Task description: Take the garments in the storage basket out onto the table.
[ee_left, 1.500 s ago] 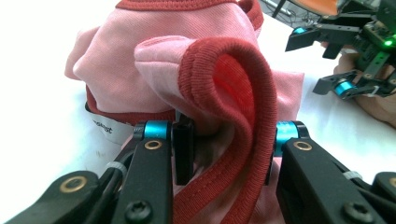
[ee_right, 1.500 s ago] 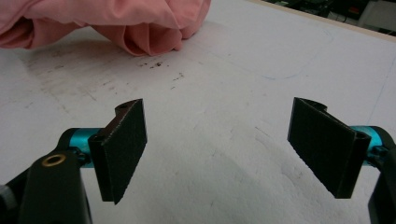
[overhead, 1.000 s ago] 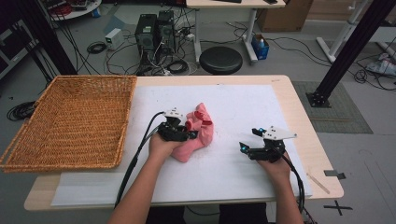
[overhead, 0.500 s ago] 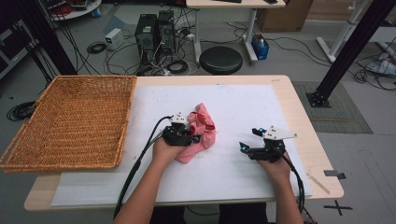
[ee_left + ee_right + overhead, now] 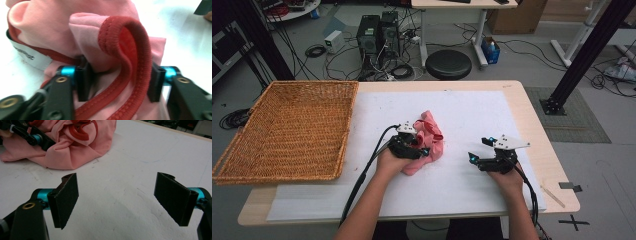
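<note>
A crumpled pink garment [image 5: 432,141] with dark red trim lies on the white sheet at mid table. My left gripper [image 5: 424,150] lies low against its near left side. Its jaws have just been opening, and a fold of the garment [image 5: 105,37] with a red hem still sits loosely between the pads [image 5: 84,80]. My right gripper [image 5: 471,158] rests on the sheet to the right of the garment, apart from it. It is open wide with nothing between its pads [image 5: 65,200]. Beyond them I see the garment [image 5: 75,150] and the left gripper [image 5: 37,138].
A large wicker basket [image 5: 346,125] takes up the left end of the table. The white sheet [image 5: 477,115] covers the rest of the top. Behind the table a black stool [image 5: 448,64], computer cases and cables stand on the floor.
The left hand has shifted a little toward the right and nearer, and the garment has moved with it. Its jaws stand wider than before. The right hand has kept still.
</note>
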The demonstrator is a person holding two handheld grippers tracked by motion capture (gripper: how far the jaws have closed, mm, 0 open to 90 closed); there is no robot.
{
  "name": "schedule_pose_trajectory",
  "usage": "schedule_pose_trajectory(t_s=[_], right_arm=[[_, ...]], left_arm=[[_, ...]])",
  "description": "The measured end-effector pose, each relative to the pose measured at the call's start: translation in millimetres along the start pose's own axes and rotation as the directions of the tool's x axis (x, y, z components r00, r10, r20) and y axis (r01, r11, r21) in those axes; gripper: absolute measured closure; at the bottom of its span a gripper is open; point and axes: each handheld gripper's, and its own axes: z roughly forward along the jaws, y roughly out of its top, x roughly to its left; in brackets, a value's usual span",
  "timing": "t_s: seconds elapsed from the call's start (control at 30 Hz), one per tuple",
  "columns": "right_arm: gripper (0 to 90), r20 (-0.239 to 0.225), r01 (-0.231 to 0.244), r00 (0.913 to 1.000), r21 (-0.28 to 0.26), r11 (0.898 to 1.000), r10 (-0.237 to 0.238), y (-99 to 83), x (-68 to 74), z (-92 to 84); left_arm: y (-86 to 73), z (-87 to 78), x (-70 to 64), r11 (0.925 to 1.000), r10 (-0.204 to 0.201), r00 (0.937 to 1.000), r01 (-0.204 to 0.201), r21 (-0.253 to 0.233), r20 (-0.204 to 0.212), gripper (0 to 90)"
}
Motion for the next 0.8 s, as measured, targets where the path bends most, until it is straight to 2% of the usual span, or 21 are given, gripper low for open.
schedule_pose_trajectory(t_s=[0.17,0.27,0.33,0.43,0.6,0.8], right_arm=[[18.9,-0.004,-0.010,0.9999,-0.001,1.000,0.010,0.0,-0.7,-0.1],[18.9,-0.003,-0.007,1.0000,0.000,1.000,0.007,-0.1,-0.1,-0.2],[19.0,-0.003,-0.009,1.0000,0.001,1.000,0.009,0.0,-0.4,-0.1],[19.0,-0.007,-0.010,0.9999,-0.002,1.000,0.010,-0.1,-1.7,0.2],[19.0,-0.012,-0.019,0.9997,0.001,1.000,0.019,0.0,-2.1,-0.1],[19.0,-0.006,-0.008,0.9999,0.000,1.000,0.008,0.0,-1.1,0.1]], left_arm=[[2.5,-2.6,-2.7,0.9999,-0.014,0.9999,0.014,0.006,-0.003,34.8],[4.5,-7.2,-3.0,0.9991,-0.043,0.9990,0.043,-0.003,-0.008,30.0],[6.2,-11.8,-3.0,0.9988,-0.047,0.9989,0.047,-0.014,-0.002,23.2],[8.2,-17.3,-4.4,0.9989,-0.037,0.9993,0.037,-0.028,-0.003,20.3],[13.4,-36.6,-8.8,0.9984,-0.023,0.9997,0.023,-0.052,-0.010,19.5],[16.2,-50.7,-12.8,0.9966,-0.031,0.9995,0.030,-0.077,-0.006,15.9]])
